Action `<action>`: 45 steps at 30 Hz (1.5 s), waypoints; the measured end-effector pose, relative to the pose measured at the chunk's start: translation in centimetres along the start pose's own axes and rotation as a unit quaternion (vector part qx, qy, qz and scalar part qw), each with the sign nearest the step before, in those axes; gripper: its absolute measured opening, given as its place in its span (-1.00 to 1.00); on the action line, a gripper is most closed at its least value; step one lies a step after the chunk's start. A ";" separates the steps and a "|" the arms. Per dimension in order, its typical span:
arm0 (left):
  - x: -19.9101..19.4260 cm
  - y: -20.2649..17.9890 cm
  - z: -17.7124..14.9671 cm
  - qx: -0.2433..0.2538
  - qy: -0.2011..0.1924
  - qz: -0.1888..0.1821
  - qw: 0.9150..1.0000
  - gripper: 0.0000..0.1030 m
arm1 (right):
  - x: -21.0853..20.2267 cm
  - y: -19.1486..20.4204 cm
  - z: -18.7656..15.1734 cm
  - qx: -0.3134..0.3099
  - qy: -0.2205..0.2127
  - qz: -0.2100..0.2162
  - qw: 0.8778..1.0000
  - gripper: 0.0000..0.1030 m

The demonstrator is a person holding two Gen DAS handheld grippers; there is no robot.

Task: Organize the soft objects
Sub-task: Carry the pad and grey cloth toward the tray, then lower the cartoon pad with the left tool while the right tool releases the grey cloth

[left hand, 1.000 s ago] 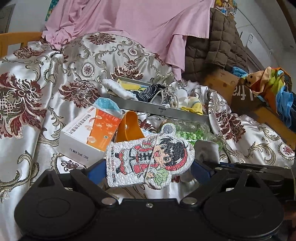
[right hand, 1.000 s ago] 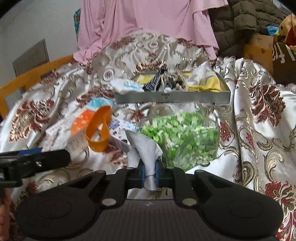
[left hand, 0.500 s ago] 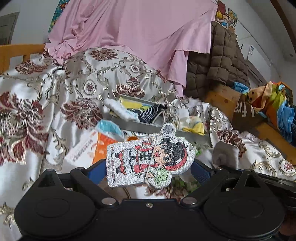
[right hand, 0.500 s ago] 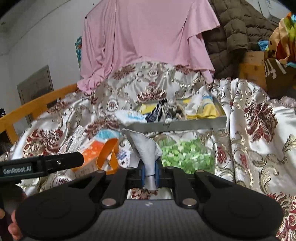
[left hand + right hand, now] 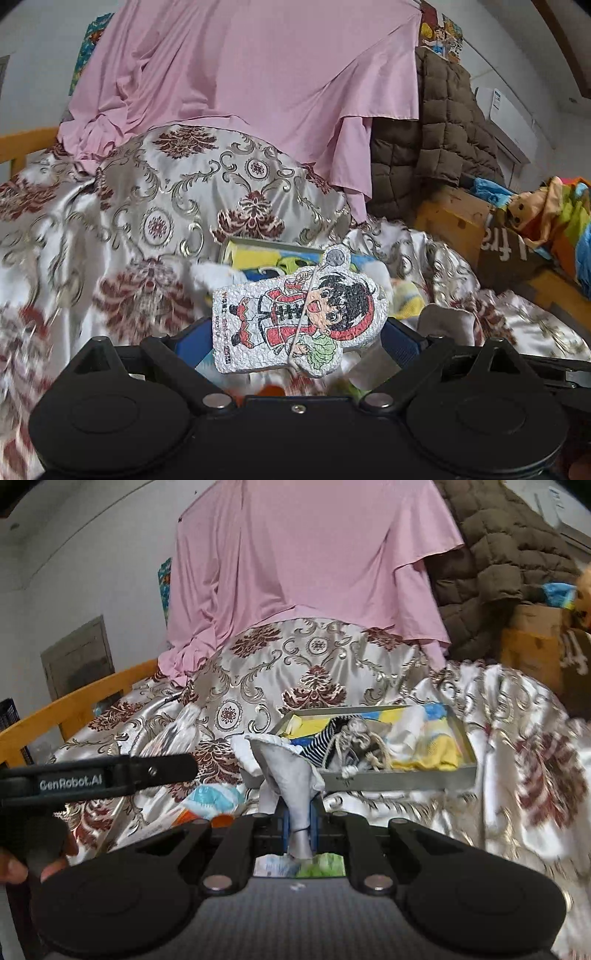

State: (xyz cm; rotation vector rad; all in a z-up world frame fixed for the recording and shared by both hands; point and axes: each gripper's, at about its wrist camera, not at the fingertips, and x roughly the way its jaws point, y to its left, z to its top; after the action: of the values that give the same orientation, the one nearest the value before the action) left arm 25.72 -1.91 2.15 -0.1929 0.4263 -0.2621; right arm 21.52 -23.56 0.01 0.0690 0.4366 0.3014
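My left gripper is shut on a flat white foam cartoon figure of a boy in red, held up in front of the grey metal tray. My right gripper is shut on a grey-white cloth that stands up between its blue pads. The same cloth shows at the right in the left wrist view. The tray lies ahead on the bed, holding yellow, striped and white soft items and a rope toy. The left gripper's body shows at the left of the right wrist view.
A floral satin bedspread covers the bed. A pink sheet hangs behind, a brown quilted jacket at the right. A wooden bed rail runs at left. A cardboard box and colourful clothes lie right. A blue-white packet lies below.
Both grippers have risen and moved toward the tray with their loads still held. The orange box, orange strap and green bag have dropped below or behind the grippers.
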 end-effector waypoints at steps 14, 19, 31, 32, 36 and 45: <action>14.9 4.4 6.2 0.039 0.031 0.032 0.998 0.86 | 15.3 -3.2 9.3 0.017 0.045 -0.004 0.999 -0.77; 19.3 5.5 6.8 0.025 0.063 0.048 0.997 0.86 | 19.9 -4.8 11.1 0.037 0.059 -0.025 0.997 -0.76; 23.6 3.9 5.3 0.060 0.112 0.055 0.990 0.86 | 23.1 -8.5 10.8 0.105 0.089 -0.040 0.990 -0.68; 23.8 3.7 5.2 0.059 0.115 0.055 0.990 0.86 | 23.1 -8.6 10.7 0.104 0.089 -0.041 0.990 -0.65; 24.3 3.1 4.6 0.066 0.124 0.056 0.988 0.86 | 23.0 -8.8 10.6 0.099 0.089 -0.045 0.990 -0.53; 24.0 2.8 4.5 0.065 0.151 0.063 0.984 0.87 | 21.8 -9.5 10.6 0.104 0.097 -0.052 0.988 -0.09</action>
State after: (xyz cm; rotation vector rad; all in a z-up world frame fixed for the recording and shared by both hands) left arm 49.31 -5.66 -3.66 0.0032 0.7170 -0.1935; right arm 47.43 -26.04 -0.52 0.2215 0.6629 0.1601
